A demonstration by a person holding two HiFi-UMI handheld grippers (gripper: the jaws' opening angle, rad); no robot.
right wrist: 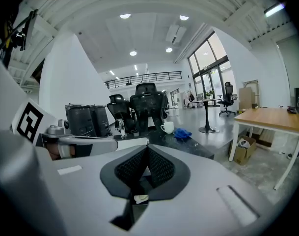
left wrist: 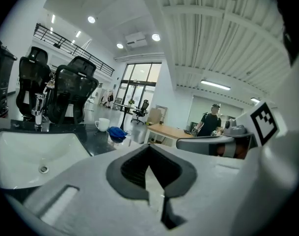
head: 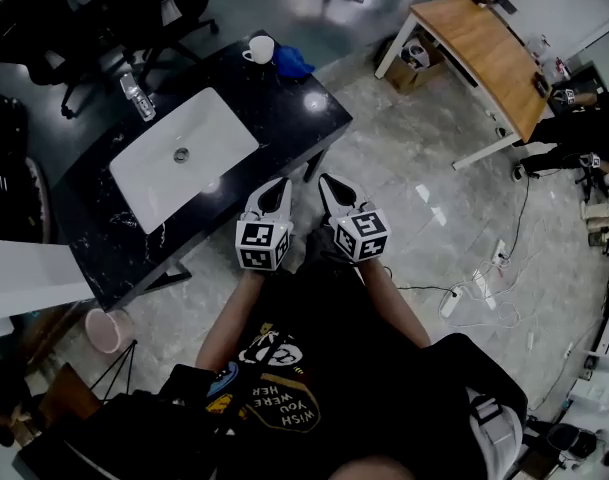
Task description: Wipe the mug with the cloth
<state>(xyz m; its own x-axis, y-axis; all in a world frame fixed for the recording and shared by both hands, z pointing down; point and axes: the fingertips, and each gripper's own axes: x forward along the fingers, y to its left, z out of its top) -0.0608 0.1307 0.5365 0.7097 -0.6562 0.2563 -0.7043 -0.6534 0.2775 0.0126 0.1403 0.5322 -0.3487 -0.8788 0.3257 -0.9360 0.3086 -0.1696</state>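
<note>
A white mug [head: 261, 49] stands at the far end of the black counter [head: 284, 118], with a crumpled blue cloth [head: 292, 63] right beside it. Both also show far off in the gripper views: mug [left wrist: 102, 124] and cloth [left wrist: 117, 133], mug [right wrist: 167, 127] and cloth [right wrist: 182, 132]. My left gripper [head: 277, 196] and right gripper [head: 334, 190] hover side by side off the counter's near corner, well short of the mug. Each has its jaws shut with nothing between them, left gripper [left wrist: 148, 149], right gripper [right wrist: 147, 149].
A white sink [head: 184, 153] with a faucet [head: 136, 96] is set in the counter. Black office chairs [head: 134, 8] stand behind it. A wooden table [head: 484, 48] is at the right, with a cardboard box [head: 414, 63] under it. Cables [head: 474, 288] lie on the floor. A pink bin [head: 106, 330] sits lower left.
</note>
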